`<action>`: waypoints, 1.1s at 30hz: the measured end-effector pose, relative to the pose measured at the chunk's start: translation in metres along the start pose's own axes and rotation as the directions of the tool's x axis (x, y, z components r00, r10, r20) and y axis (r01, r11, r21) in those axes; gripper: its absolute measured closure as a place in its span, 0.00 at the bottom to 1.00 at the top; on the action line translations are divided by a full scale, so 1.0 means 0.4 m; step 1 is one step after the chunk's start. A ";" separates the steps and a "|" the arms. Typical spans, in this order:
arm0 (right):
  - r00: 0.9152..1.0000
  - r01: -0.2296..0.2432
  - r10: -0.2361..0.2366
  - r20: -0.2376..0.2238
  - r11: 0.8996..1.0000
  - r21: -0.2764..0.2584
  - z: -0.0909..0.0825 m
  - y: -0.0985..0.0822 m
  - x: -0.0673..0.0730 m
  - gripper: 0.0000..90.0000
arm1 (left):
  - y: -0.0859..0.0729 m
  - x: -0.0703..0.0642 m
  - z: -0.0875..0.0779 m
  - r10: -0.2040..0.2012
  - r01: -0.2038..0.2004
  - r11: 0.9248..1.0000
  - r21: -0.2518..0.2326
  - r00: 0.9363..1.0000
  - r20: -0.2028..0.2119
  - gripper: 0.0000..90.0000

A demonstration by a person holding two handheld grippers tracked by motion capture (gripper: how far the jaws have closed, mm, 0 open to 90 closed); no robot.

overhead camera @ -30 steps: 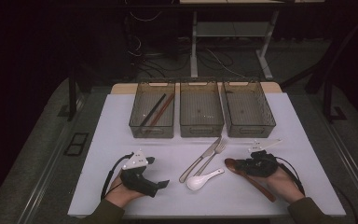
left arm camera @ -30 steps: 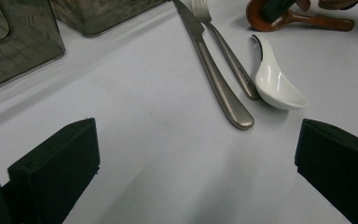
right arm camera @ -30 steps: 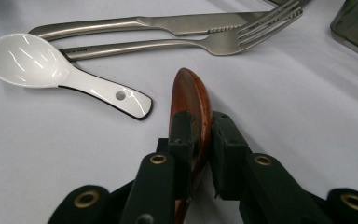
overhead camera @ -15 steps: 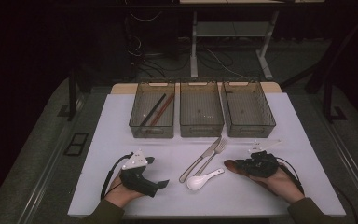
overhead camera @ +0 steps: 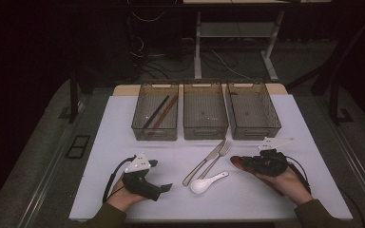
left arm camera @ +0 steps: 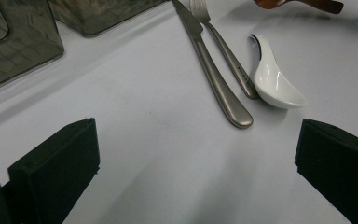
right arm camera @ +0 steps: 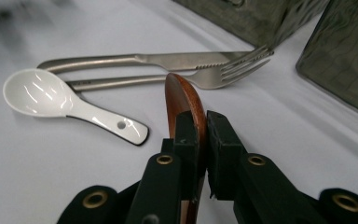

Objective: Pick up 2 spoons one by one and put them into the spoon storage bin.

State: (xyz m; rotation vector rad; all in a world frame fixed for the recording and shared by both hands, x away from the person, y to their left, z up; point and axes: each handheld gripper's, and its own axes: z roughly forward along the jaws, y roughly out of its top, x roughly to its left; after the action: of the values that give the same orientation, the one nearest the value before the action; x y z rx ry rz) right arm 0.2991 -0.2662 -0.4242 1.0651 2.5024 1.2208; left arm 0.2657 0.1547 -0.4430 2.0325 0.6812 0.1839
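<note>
A wooden spoon (right arm camera: 184,100) is being pinched edge-on by the right gripper (right arm camera: 203,128), while the left gripper (overhead camera: 164,187) is being held wide open above the table (overhead camera: 123,123).

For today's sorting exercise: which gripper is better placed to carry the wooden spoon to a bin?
Right. The right gripper is shut on the wooden spoon, close to the right bin. The left gripper rests open, holding nothing.

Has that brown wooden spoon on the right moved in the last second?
Yes. The wooden spoon, clamped in the right gripper, has slid slightly left toward the fork.
</note>
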 end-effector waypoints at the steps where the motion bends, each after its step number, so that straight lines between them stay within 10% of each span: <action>1: 1.000 -0.007 0.007 0.000 1.000 -0.001 -0.001 0.003 -0.001 0.92 | 0.001 -0.001 0.000 0.002 -0.002 1.000 -0.001 1.000 0.001 0.00; 33: 0.999 -0.036 0.038 0.011 0.988 -0.153 -0.023 0.135 -0.036 0.92 | 0.002 -0.004 -0.002 0.005 -0.005 1.000 -0.012 1.000 0.001 0.00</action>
State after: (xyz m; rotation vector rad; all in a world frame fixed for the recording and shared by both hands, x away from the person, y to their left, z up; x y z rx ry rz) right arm 0.3344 -0.2592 -0.3805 1.0829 2.3443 1.3846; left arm 0.2645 0.1542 -0.4419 2.0229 0.6731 0.1895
